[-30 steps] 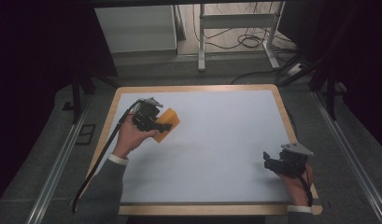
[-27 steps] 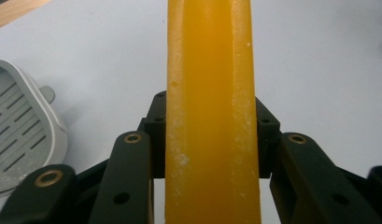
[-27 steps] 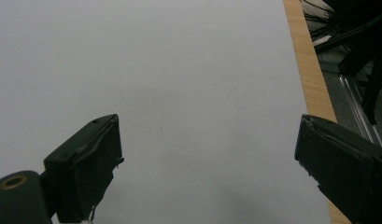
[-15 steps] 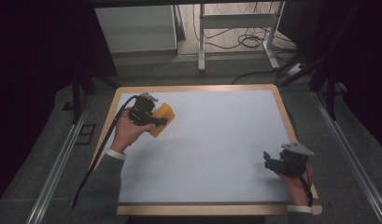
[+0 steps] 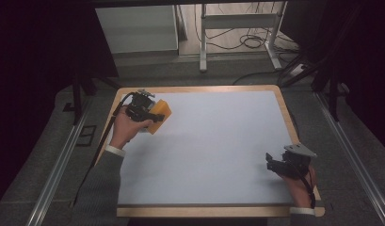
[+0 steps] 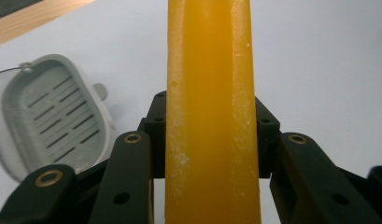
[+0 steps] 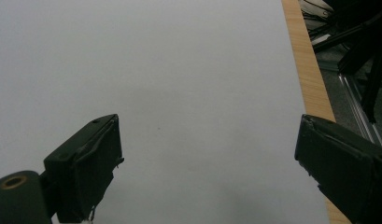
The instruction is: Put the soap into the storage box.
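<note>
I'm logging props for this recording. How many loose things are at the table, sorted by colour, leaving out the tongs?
Orange: 1, the soap bar, clamped in the left tongs.
Grey: 1, the slotted soap dish, lying on the white table beside the bar.
Total: 2.
The right tongs are open and hold nothing.

Wood-edged white table (image 5: 213, 89), grey floor (image 5: 49, 141), white metal frame (image 5: 237, 21) with cables (image 5: 249, 42) beyond, dark surroundings.
</note>
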Tool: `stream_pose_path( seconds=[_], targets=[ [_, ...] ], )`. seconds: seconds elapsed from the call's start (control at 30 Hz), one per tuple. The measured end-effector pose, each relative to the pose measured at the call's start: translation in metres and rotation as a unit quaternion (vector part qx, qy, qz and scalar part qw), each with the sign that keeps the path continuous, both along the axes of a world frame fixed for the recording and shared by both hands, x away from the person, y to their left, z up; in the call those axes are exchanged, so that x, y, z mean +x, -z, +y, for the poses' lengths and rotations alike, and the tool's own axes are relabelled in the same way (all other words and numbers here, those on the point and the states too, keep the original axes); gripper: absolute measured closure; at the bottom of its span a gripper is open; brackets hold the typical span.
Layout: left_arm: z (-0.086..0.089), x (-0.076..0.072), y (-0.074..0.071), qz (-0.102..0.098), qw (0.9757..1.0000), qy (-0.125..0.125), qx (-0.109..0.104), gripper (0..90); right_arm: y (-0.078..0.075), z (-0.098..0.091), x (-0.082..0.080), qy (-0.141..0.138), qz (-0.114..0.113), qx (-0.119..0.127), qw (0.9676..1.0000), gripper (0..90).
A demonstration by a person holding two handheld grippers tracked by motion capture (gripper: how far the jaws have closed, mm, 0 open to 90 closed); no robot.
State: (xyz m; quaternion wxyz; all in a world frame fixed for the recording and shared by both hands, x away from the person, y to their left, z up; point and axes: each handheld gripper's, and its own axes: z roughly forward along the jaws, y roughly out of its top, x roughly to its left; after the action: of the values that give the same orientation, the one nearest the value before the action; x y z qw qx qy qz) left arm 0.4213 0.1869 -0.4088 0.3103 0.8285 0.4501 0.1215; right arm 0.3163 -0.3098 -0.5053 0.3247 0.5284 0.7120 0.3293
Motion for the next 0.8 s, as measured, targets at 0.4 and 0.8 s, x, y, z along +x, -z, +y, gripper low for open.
stream_pose_path(
  seconds=[0.4, 0.8],
  targets=[
    [0.011, 0.017, 0.004, 0.011, 0.9996, -0.020, -0.014, 61.1, 0.000, -0.001, 0.000, 0.001, 0.001, 0.002, 1.0000, 7.5],
    [0.019, 0.031, 0.001, 0.013, 0.9990, -0.042, -0.013, 61.1, 0.000, -0.001, 0.000, 0.002, 0.001, 0.001, 1.0000, 7.5]
  ],
)
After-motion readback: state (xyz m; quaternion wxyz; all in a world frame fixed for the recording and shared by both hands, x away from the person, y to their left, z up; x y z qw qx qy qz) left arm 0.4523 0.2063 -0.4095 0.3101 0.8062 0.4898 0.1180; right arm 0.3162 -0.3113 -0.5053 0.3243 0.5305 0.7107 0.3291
